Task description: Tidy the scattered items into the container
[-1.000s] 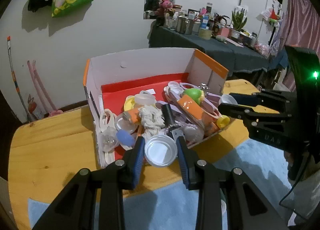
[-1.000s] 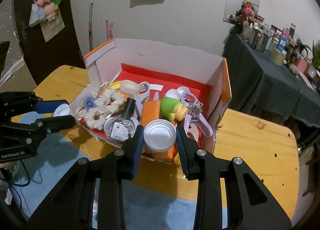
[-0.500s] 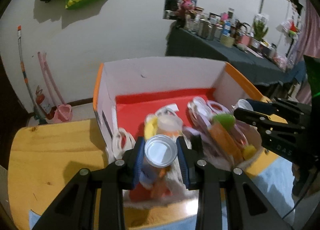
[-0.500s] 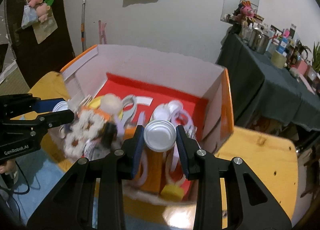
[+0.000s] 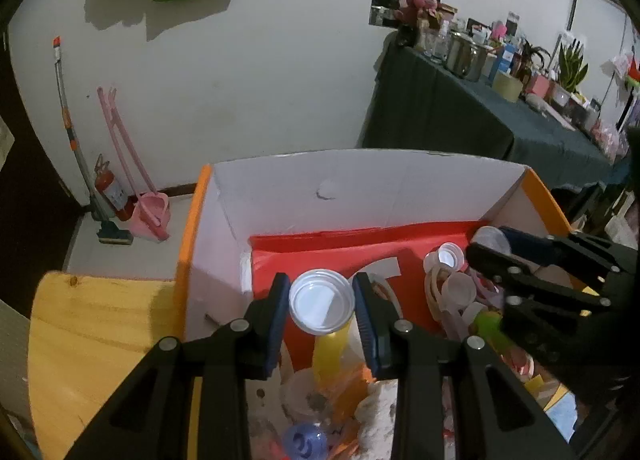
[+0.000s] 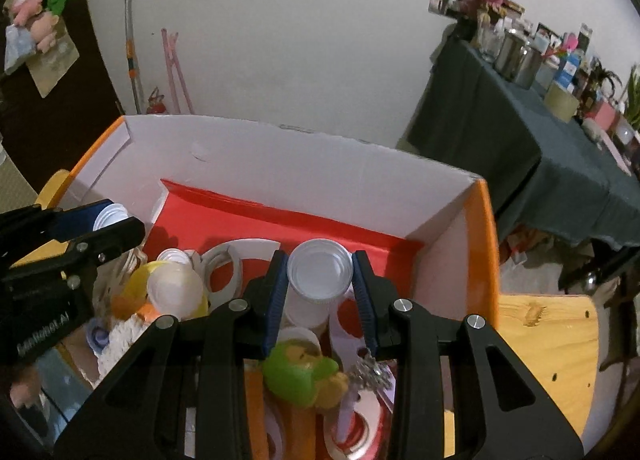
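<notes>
The container is a cardboard box (image 5: 360, 183) with orange outer sides, white inner walls and a red floor, full of small items. My left gripper (image 5: 322, 302) is shut on a white round lid (image 5: 322, 302) and hangs over the box's left part. My right gripper (image 6: 320, 275) is shut on another white round lid (image 6: 320, 275) above the box's right part (image 6: 448, 260). Each gripper shows in the other's view: the right one (image 5: 486, 246) at the right edge, the left one (image 6: 120, 219) at the left edge. A green and yellow toy (image 6: 300, 374) lies under the right gripper.
The box sits on a wooden table (image 5: 92, 324) with a blue mat (image 5: 560, 416) at the front. Inside lie white rings (image 6: 224, 260), a yellow strip (image 5: 328, 356), a blue ball (image 5: 304, 442) and a fluffy white piece (image 6: 124, 340). A dark-clothed side table (image 6: 560, 163) stands at the back right.
Both grippers have travelled forward with their lids, from the box's near edge to above its inside. The box now fills more of each view.
</notes>
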Available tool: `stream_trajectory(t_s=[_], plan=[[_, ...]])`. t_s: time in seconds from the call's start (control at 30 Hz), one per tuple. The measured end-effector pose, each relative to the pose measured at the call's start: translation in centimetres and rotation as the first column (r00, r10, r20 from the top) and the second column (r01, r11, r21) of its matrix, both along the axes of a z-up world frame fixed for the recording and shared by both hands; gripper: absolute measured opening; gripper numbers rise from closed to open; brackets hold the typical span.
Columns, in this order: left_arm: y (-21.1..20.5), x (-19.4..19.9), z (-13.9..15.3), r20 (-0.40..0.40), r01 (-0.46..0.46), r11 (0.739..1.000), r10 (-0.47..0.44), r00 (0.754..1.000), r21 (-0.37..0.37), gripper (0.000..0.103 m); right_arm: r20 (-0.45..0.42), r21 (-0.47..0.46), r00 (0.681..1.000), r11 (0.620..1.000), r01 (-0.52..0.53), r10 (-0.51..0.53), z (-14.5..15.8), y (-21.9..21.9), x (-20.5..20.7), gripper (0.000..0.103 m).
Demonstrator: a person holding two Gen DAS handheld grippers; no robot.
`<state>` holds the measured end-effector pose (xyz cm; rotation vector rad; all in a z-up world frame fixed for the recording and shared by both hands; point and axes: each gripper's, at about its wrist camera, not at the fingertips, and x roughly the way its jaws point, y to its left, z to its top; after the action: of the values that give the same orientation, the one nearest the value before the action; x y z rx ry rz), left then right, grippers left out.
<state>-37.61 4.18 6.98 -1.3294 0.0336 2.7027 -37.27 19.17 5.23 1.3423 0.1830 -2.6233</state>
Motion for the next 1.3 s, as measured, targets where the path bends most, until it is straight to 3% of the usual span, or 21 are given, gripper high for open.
stream_trajectory(t_s=[1.3], plan=[[2.8, -2.6, -3.7, 0.07, -0.015, 0.996, 0.021, 0.997, -0.082, 0.035, 0.057, 0.074, 0.997, 0.997, 0.039, -0.043, -3.7, -0.7, -0.8, 0.03]])
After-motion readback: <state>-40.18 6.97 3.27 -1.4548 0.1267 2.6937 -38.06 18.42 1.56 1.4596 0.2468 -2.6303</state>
